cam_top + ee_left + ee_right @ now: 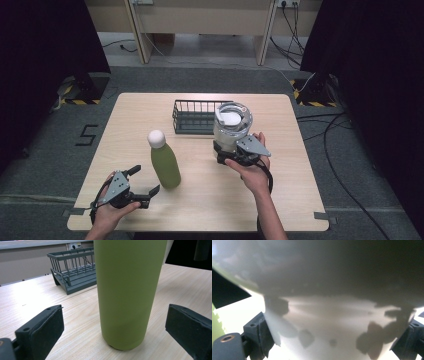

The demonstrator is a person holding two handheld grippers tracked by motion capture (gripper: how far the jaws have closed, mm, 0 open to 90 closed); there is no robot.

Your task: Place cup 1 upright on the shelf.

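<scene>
While the left gripper gapes beside one green bottle, the right gripper clamps one clear jar before one rack.

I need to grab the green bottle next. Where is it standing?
In the high view the green bottle stands upright left of the table's middle, in front of the wire basket, just ahead of the open left tool.

Upright green bottle between the 2 spread jaws, wire basket on table behind.
</scene>
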